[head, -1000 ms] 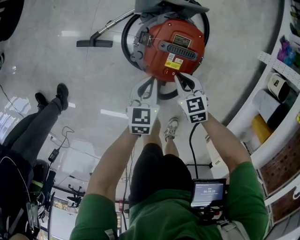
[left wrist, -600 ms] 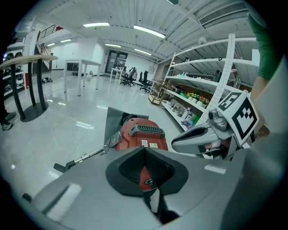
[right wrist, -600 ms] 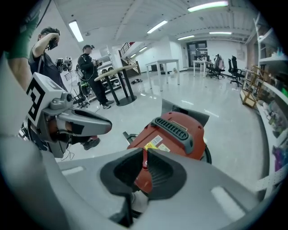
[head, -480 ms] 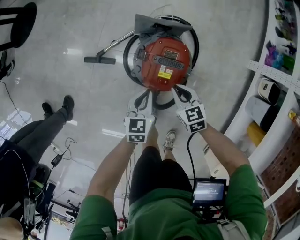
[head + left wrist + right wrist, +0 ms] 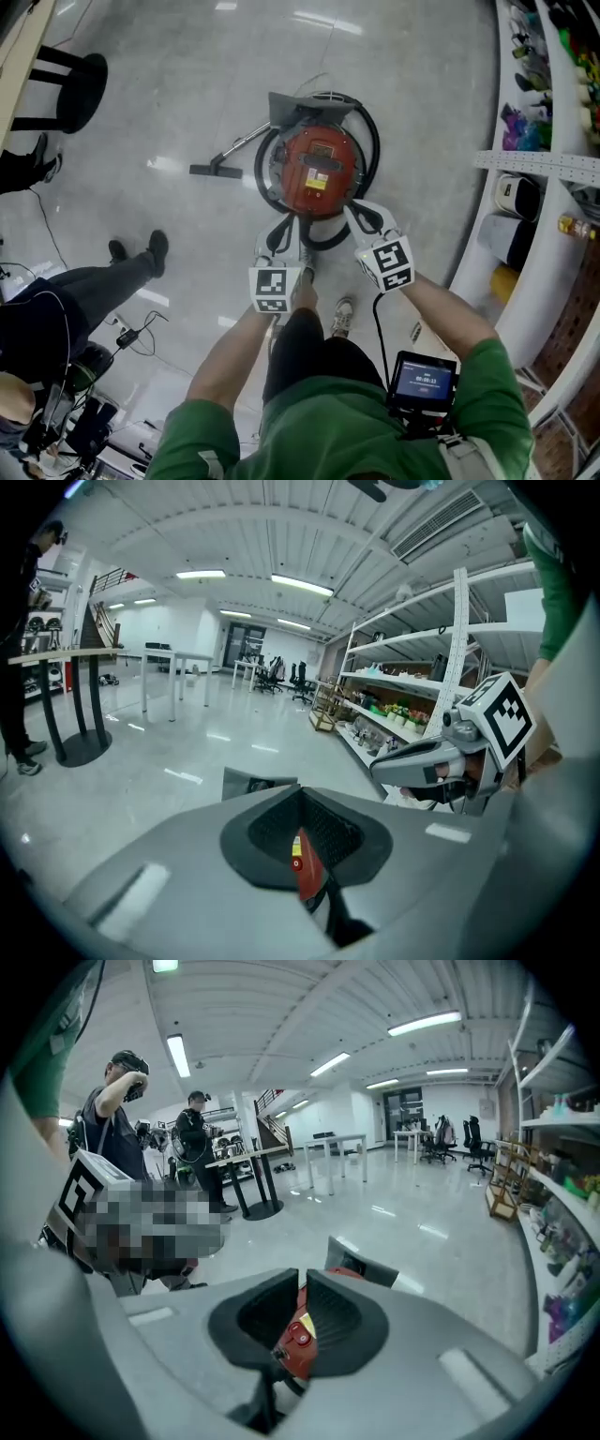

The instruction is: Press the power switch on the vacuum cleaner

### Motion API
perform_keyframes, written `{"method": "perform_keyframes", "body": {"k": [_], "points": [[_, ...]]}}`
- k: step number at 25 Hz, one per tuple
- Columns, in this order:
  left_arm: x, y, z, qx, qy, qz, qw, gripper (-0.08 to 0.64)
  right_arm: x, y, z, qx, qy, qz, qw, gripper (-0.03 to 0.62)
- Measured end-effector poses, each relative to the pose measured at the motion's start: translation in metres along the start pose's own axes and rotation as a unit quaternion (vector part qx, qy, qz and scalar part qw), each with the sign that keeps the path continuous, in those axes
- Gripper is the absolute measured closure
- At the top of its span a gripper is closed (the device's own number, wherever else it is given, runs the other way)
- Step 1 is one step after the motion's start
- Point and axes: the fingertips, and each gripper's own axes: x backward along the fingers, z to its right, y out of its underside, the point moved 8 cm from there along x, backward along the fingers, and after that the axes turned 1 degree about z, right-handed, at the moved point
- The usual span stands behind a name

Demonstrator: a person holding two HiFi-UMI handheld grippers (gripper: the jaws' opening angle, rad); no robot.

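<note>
Red vacuum cleaner (image 5: 319, 173) sits on the floor (image 5: 141, 94) at 12 o'clock from both tools. Black hose (image 5: 371, 141) is looped round it, w/ the nozzle (image 5: 212, 171) out at 9. Left gripper (image 5: 284, 225) & right gripper (image 5: 361, 214) are both clenched on nothing, near the body's 6 o'clock edge. Body looks like hard plastic, heavyish, and may roll if shoved. No grasp needed: poke straight down w/ closed tips on the round red button (image 5: 298, 1332), prob the switch.
</note>
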Motion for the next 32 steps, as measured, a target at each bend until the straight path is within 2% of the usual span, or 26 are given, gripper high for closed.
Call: {"method": "perform_keyframes", "body": {"k": [8,15,23,32], "points": [[0.069,-0.051,0.042,0.0,-0.012,0.07,0.9975,0.554,0.093,-0.048,-0.008,0.0,0.023,0.083,0.996,0.574],[0.134,-0.076,0.077,-0.003,-0.026,0.118,0.9927,0.554,0.18,-0.071,-0.029,-0.001,0.044,0.152,0.987,0.574],[0.205,-0.1,0.132,-0.024,-0.012,0.184,0.9827,0.554,0.275,-0.077,-0.054,-0.002,0.077,0.221,0.972,0.574],[0.279,-0.101,0.197,-0.028,-0.004,0.235,0.9716,0.554,0.367,-0.047,-0.089,-0.023,0.111,0.263,0.958,0.574]]}}
